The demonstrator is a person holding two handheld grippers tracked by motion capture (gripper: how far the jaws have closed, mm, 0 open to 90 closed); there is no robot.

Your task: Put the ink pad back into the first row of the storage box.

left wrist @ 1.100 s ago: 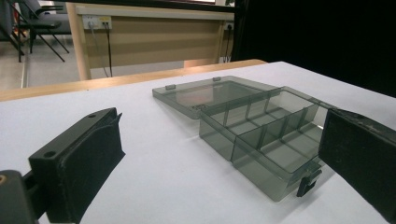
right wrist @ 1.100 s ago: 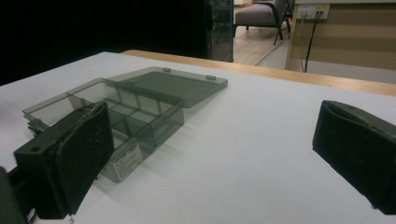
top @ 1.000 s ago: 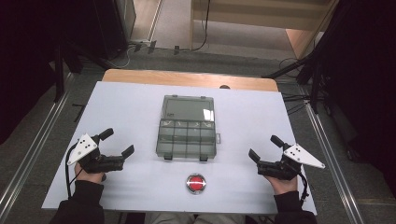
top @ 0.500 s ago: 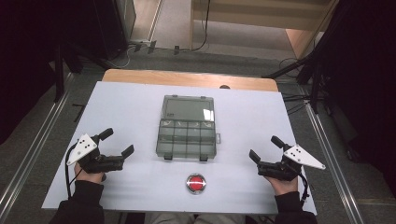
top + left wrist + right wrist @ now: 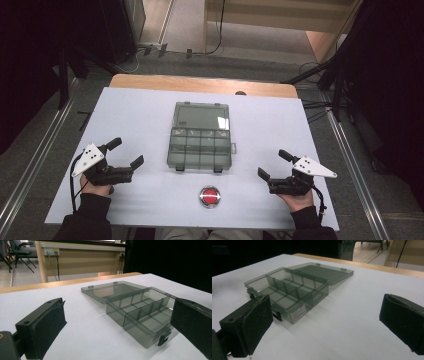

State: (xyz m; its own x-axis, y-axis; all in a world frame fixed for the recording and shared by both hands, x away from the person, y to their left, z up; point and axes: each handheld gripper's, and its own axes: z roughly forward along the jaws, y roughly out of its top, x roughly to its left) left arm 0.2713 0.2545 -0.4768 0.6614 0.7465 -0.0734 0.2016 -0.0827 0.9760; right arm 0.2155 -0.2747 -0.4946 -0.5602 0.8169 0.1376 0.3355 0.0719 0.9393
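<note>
Smoky grey see-through organizer box (image 5: 200, 136) at the middle of the white table (image 5: 140, 112), lid swung fully back and lying flat on the far side — tray divided into small compartments, all bare. Two dark latches on the near edge, a white label on one side wall (image 5: 298, 312). Red round button (image 5: 209, 195) just in front. Left gripper (image 5: 125, 153) and right gripper (image 5: 272, 165) well apart on either side — jaws spread wide, holding nothing.
</note>
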